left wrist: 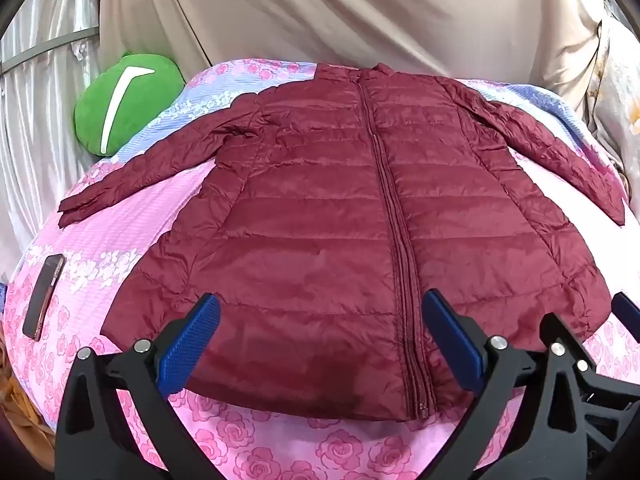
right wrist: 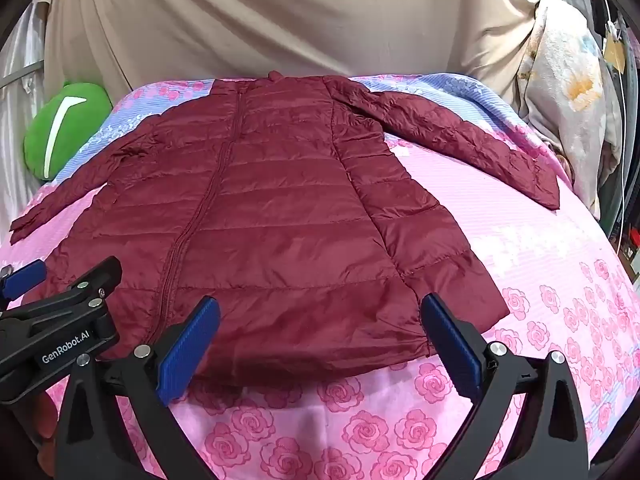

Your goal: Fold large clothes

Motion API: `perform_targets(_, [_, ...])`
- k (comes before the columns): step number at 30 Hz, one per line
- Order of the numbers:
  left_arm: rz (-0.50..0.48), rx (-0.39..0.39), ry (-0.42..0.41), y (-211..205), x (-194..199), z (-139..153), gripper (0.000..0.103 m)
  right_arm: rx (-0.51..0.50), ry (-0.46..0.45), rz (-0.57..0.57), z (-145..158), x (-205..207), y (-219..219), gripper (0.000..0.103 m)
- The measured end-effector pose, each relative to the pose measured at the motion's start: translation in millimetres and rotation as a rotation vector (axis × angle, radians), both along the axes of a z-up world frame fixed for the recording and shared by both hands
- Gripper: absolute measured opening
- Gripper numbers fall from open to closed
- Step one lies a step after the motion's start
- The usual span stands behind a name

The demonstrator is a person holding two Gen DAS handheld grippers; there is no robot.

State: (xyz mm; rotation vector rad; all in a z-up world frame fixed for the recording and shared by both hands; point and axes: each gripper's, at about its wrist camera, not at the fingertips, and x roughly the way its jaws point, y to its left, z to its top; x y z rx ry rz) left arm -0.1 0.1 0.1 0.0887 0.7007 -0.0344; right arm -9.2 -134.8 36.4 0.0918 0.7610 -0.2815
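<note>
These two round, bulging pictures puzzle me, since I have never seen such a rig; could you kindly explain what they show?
Each picture comes from a wide-angle camera on a hand-held two-finger tool; a person carries one in each hand. The left gripper and right gripper have black arms with blue ribbed pads, standing wide open and holding nothing. Spread flat on the pink rose-print bedsheet lies a maroon quilted zip jacket, sleeves out. Beside it are a green plush cushion and a dark smartphone.

Glossy quilted jacket (left wrist: 320, 220), seemingly cotton bedsheet (left wrist: 120, 240)
</note>
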Motion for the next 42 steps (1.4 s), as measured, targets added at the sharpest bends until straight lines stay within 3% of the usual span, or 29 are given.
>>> perform_targets(42, [0.011,-0.007,0.0,-3.3,8.7,2.1,0.098,-0.023,-0.032,-0.007,5.2,7.4,-3.0,0.098])
